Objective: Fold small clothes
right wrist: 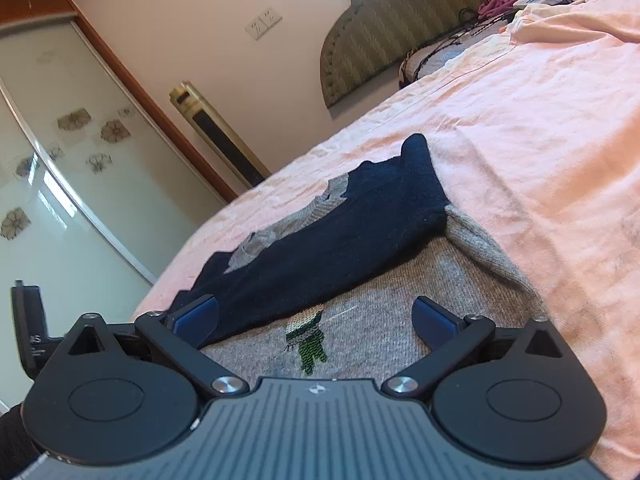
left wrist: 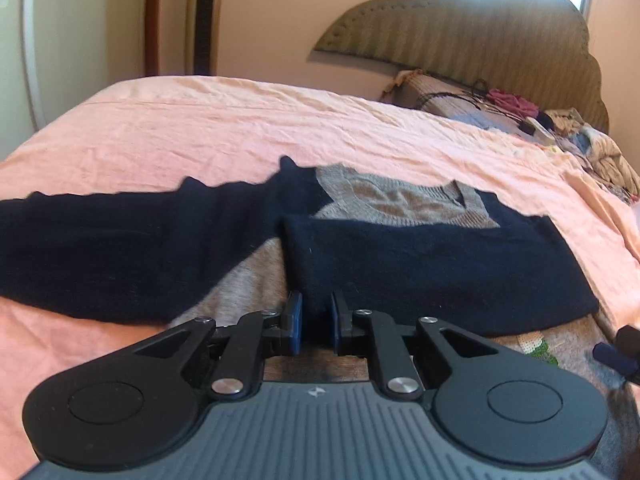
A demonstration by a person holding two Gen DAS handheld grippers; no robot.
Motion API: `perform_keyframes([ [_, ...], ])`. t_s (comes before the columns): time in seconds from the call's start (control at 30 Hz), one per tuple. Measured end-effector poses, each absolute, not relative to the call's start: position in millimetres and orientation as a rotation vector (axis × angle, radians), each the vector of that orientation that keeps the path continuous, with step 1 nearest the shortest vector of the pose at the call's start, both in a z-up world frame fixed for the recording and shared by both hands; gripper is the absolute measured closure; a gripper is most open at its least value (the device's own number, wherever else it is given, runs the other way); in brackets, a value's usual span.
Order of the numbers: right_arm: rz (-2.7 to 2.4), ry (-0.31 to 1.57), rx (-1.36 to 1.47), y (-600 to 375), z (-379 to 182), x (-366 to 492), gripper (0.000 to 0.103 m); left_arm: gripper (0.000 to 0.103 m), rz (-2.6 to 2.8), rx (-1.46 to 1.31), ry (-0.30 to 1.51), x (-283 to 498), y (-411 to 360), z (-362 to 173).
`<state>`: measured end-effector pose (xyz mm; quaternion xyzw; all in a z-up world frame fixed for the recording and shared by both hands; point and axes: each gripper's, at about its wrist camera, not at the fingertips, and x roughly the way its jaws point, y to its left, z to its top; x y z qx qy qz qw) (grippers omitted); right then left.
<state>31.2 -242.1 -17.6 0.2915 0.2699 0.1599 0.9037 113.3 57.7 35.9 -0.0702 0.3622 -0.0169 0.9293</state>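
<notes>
Left wrist view puts my left gripper (left wrist: 316,322) low over the near part of the sweater (left wrist: 400,216), its blue pads drawn close together with the cuff edge of the folded navy sleeve (left wrist: 432,268) pinched between them. That sleeve lies across the grey body of the sweater, running off to the right. The other navy sleeve (left wrist: 120,240) stretches out flat to the left over the pink bedsheet (left wrist: 240,120). The grey V-neck collar (left wrist: 464,196) points toward the far side of the bed. On the far right, by the padded headboard (left wrist: 480,40), sits a heap of loose clothes (left wrist: 580,140).

From the right wrist view, my right gripper (right wrist: 316,320) hangs just above the grey front of the sweater with its jaws spread wide and nothing between the pads. A small green and white knitted motif (right wrist: 308,344) lies right under the gap. A tall gold floor-standing unit (right wrist: 216,132) stands by the far wall.
</notes>
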Motion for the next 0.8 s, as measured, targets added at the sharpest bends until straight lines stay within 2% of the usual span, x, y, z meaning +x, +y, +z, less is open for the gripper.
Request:
perform_keyframes([
  [0.1, 0.399, 0.522, 0.578, -241, 14, 47, 0.0, 0.087, -0.076, -0.177, 0.648, 106, 54, 51],
  [0.13, 0.402, 0.493, 0.559, -242, 26, 57, 0.0, 0.074, -0.098, -0.182, 0.635, 110, 50, 52],
  [0.17, 0.399, 0.478, 0.537, -241, 35, 69, 0.0, 0.051, -0.123, -0.191, 0.642, 117, 44, 49],
  [0.23, 0.36, 0.507, 0.478, -236, 42, 111, 0.0, 0.026, -0.17, -0.219, 0.69, 138, 32, 36],
  [0.3, 0.294, 0.59, 0.381, -224, 33, 153, 0.0, 0.028, -0.129, -0.209, 0.762, 159, 27, 17],
  [0.4, 0.213, 0.737, 0.204, -211, 1, 194, 0.001, 0.028, -0.111, -0.157, 0.72, 159, 30, 5],
  [0.47, 0.209, 0.68, 0.02, -203, -21, 186, 0.0, 0.028, -0.134, -0.099, 0.7, 155, 32, 1],
  [0.63, 0.214, 0.674, 0.051, -209, -27, 180, 0.0, 0.027, -0.061, -0.043, 0.683, 140, 45, 11],
  [0.8, 0.199, 0.678, 0.013, -204, -25, 176, 0.0, 0.023, 0.108, -0.265, 0.534, 80, 140, 25],
])
